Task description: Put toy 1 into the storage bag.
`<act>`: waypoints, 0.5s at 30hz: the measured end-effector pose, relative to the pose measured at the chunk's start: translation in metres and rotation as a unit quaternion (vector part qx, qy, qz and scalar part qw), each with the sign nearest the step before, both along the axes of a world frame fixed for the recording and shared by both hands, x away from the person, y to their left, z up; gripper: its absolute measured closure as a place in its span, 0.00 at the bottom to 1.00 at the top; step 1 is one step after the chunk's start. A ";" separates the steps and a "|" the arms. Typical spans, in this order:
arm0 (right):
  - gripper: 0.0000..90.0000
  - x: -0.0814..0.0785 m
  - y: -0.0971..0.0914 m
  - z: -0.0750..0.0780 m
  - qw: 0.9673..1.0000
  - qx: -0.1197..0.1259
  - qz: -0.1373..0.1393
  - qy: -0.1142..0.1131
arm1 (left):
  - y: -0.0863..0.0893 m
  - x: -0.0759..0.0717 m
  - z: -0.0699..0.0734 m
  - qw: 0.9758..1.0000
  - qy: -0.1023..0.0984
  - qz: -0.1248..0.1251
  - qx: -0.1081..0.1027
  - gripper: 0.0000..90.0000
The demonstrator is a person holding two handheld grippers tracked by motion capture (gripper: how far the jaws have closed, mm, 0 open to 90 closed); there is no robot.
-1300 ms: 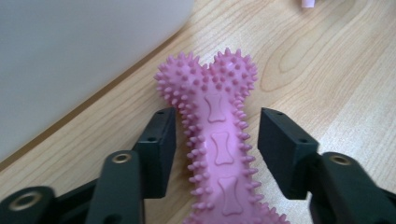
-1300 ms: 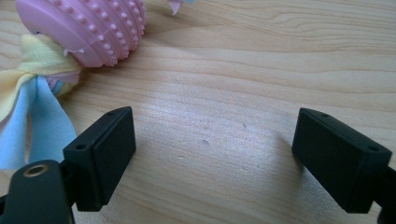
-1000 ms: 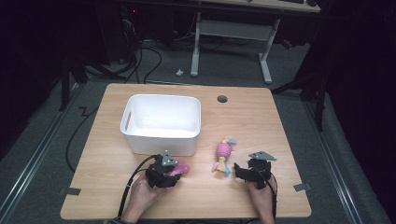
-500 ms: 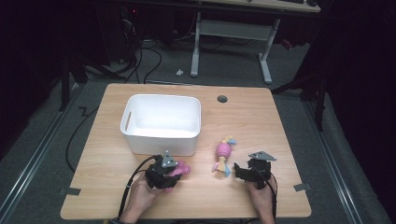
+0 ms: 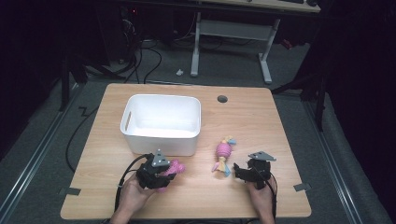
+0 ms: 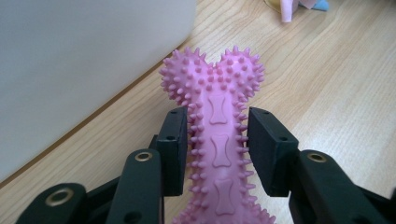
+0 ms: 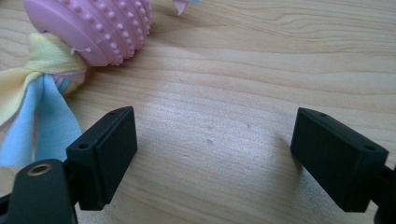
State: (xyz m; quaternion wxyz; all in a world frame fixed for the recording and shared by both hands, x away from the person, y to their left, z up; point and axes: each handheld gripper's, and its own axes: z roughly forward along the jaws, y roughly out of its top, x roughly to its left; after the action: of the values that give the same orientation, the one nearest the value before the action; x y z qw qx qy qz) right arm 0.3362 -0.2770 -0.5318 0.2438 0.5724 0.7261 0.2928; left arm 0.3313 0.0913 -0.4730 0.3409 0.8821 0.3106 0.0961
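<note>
The left gripper (image 6: pixel 217 149) gripped the spiky pink bone toy (image 6: pixel 215 135) by its shaft — just beside the white bin (image 5: pixel 161 122). The right gripper (image 7: pixel 214 154) stood spread wide, empty, near the pink ball toy (image 5: pixel 223 154).

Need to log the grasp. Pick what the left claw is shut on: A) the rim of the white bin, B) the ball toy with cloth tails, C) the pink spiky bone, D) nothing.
C: in the left gripper view the left claw pinches the bone by its shaft.
</note>
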 end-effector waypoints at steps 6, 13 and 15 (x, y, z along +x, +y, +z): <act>0.16 0.000 0.000 0.000 1.000 0.000 0.002 0.000 | 0.013 -0.002 0.020 1.000 -0.001 0.000 -0.021 0.66; 0.16 0.000 0.001 0.000 1.000 -0.001 0.004 -0.001 | 0.028 -0.003 0.048 0.999 -0.014 0.007 -0.039 0.66; 0.16 0.000 0.001 0.000 1.000 -0.001 0.004 -0.001 | 0.033 -0.004 0.054 0.999 -0.017 0.009 -0.044 0.66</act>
State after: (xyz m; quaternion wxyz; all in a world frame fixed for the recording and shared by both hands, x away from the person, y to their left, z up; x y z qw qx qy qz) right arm 0.3360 -0.2763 -0.5319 0.2439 0.5688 0.7283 0.2942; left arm 0.3278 0.1242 -0.4188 0.3839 0.8617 0.3165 0.0997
